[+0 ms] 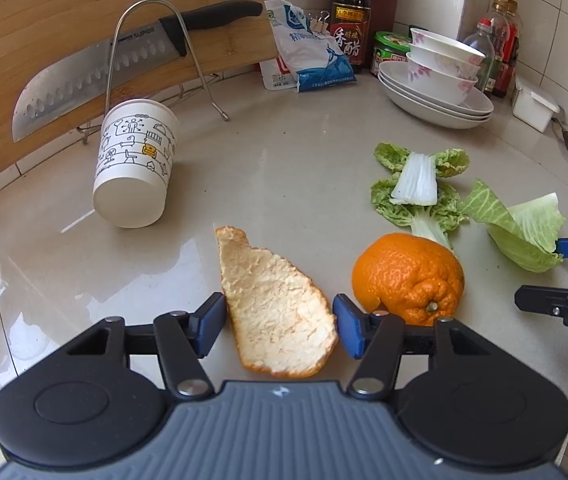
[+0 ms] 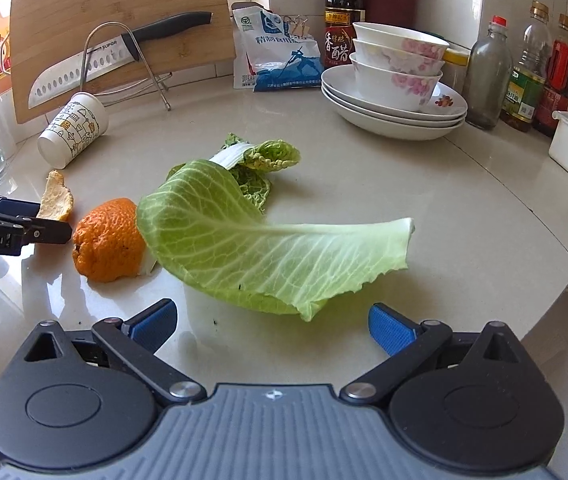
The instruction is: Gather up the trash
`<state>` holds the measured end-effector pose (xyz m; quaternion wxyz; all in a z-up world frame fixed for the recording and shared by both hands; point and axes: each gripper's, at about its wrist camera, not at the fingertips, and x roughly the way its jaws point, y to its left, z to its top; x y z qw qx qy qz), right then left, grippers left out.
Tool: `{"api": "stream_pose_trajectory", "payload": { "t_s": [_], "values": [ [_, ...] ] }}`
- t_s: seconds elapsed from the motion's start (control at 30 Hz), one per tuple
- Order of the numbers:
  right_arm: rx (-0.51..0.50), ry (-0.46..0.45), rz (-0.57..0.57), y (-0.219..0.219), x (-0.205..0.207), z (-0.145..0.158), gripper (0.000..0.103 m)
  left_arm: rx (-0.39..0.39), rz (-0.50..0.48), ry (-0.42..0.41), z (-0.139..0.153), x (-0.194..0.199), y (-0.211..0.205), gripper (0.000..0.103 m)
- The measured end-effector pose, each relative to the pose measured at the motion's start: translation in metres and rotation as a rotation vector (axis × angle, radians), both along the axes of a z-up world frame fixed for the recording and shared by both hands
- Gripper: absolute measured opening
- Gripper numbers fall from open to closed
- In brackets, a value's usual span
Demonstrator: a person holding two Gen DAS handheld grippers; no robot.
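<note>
A kitchen worktop (image 1: 292,168) carries scraps. The cabbage leaf (image 2: 268,248), limp and light, lies before the spread right hand-held gripper (image 2: 272,320); best pinched at its stiff rib. The curled, springy peel (image 1: 276,304) lies between the left hand-held gripper's (image 1: 278,320) open jaws.

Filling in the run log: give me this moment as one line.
left gripper: open, astride orange peel | right gripper: open, at cabbage leaf | paper cup: on its side on counter

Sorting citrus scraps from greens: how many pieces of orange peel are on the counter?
2: a flat piece, pith up, between the left gripper fingers; a domed piece beside it, touching the cabbage leaf.
</note>
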<state>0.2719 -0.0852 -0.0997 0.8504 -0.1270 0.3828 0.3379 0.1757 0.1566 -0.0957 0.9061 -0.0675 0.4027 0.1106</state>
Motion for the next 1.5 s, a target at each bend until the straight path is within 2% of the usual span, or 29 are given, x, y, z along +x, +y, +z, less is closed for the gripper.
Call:
{"api": "stream_pose_trajectory", "payload": {
  "t_s": [0.27,0.33,0.37,0.5,0.6,0.8,1.07,1.5],
  "values": [
    [0.053,-0.051,0.001,0.008,0.012,0.011,0.101,0.003,0.004,0.004,0.000,0.003,0.000,0.058],
    [0.057,-0.056,0.002,0.009,0.012,0.013,0.089,0.002,0.005,0.004,0.000,0.003,0.000,0.058],
    [0.058,-0.051,0.002,0.009,0.013,0.013,0.080,0.002,0.006,0.005,0.000,0.003,0.000,0.058],
    [0.071,-0.067,-0.002,0.007,0.012,0.017,0.069,0.005,0.007,0.008,0.000,0.004,0.000,0.057],
    [0.076,-0.075,-0.010,0.005,0.013,0.021,0.050,0.000,0.009,0.008,0.001,0.003,0.001,0.053],
    [0.082,-0.068,-0.008,0.002,0.010,0.027,0.031,0.006,-0.009,0.011,0.005,0.002,0.001,0.047],
    [0.074,-0.088,0.007,0.000,0.001,0.035,0.024,-0.001,-0.051,0.027,0.011,-0.002,0.006,0.042],
    [0.064,-0.103,0.022,-0.007,-0.007,0.046,0.019,0.006,-0.133,0.016,0.027,-0.008,0.002,0.042]
  ]
}}
